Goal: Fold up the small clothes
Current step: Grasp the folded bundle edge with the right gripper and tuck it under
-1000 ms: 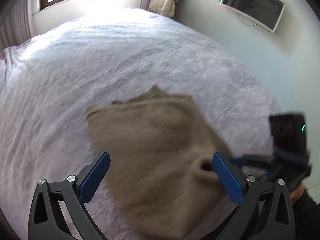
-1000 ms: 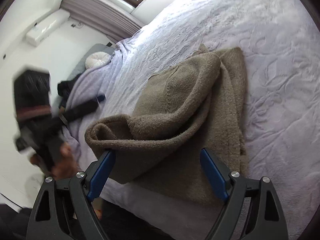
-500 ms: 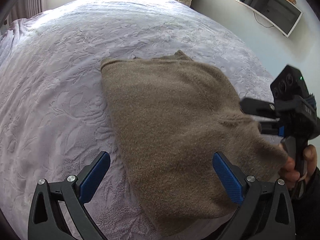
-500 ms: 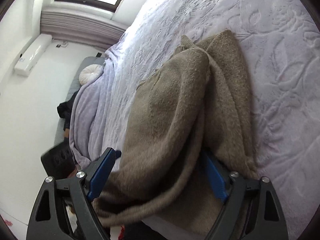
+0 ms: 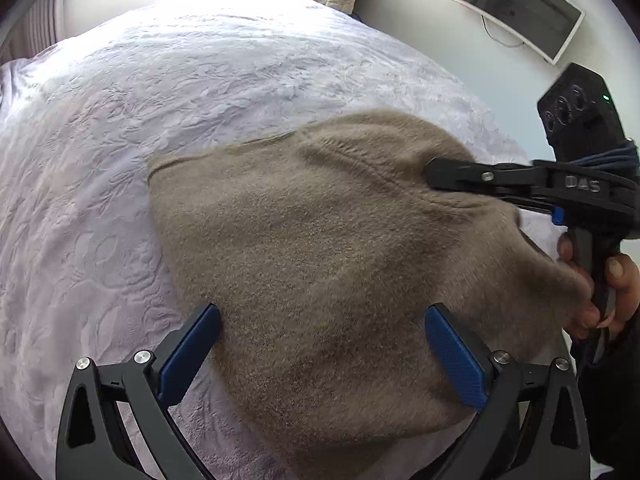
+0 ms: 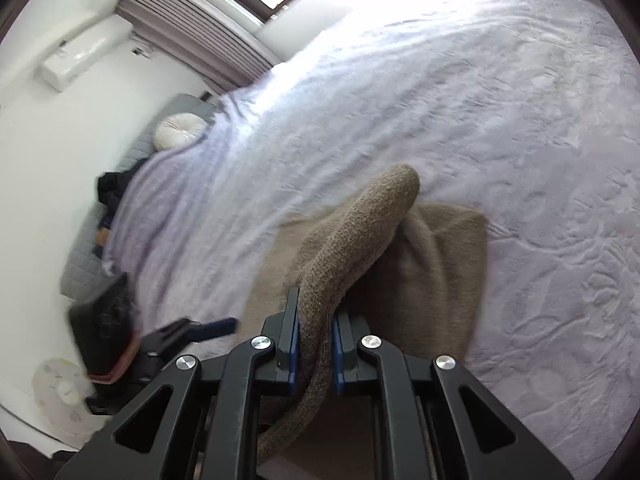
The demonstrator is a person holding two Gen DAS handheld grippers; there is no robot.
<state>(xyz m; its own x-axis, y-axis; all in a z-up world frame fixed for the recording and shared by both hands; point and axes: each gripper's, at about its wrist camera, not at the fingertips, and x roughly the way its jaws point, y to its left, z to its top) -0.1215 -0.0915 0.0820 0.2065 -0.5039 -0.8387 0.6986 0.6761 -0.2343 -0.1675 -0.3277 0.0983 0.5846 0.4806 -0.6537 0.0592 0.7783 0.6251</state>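
The right gripper (image 6: 314,344) is pinched tight on a thick fold of the brown knit garment (image 5: 340,264) — the fabric runs up between its blue pads (image 6: 295,354) and arches toward 12 o'clock in the right wrist view before dropping back onto the rest of the cloth. In the left wrist view the same tool (image 5: 432,174) reaches in from 3 o'clock, its black tip buried in the knit, with the person's right hand (image 5: 608,300) wrapped around its handle at about 4 o'clock.

The left gripper (image 5: 322,348) is spread wide, its blue pads (image 5: 190,350) standing apart over the near part of the garment and closed on nothing.

The garment lies on the lavender embossed bedspread (image 5: 160,100), near the bed's close edge, filling the centre and the 5 o'clock part of the left wrist view. A wall-mounted screen (image 5: 516,4) sits at 1 o'clock — and in the right wrist view a round white cushion (image 6: 178,132) lies at 10 o'clock beside the bed.
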